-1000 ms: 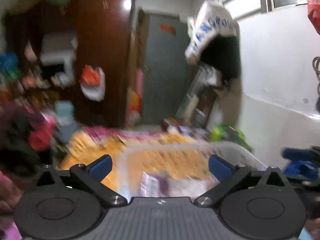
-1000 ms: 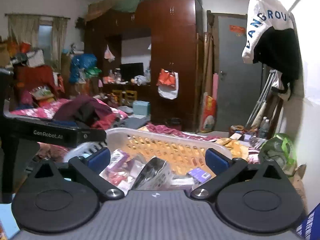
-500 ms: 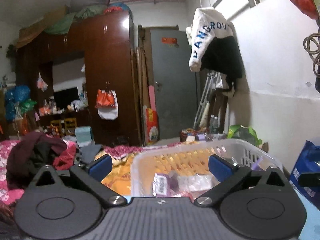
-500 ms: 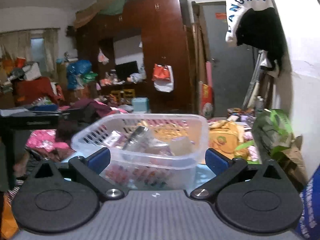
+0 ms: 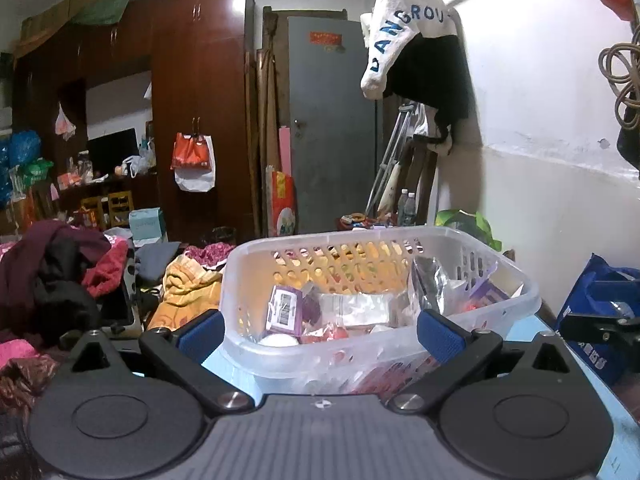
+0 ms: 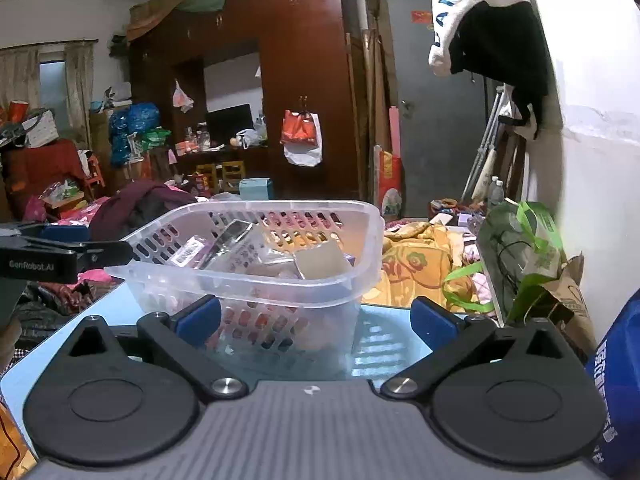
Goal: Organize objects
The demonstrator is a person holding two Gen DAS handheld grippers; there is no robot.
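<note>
- Your left gripper [image 5: 320, 330] has its blue-padded fingers [image 5: 440, 336] spread wide and holds nothing; the near wall of the translucent plastic basket with slotted sides [image 5: 516, 300] sits between the tips.
- Your right gripper [image 6: 316, 316] is likewise spread wide and empty, its fingers [image 6: 200, 314] low over the light blue surface [image 6: 116, 304], with the basket's [image 6: 280, 272] near corner between them.
- The basket rests on that surface and holds loose packets: a purple box with a barcode label [image 5: 285, 310], a crinkled silver foil pouch [image 5: 430, 284], and a tan cardboard piece [image 6: 322, 262].
- A blue bag [image 5: 596, 292] stands just beside the basket to its right in your left view.
- Beyond the surface lie an orange patterned blanket [image 6: 412, 264] and a heap of dark maroon clothes [image 5: 56, 264].
- Farthest off stand the dark red wooden wardrobe [image 5: 200, 92] and a grey door [image 5: 332, 120].
</note>
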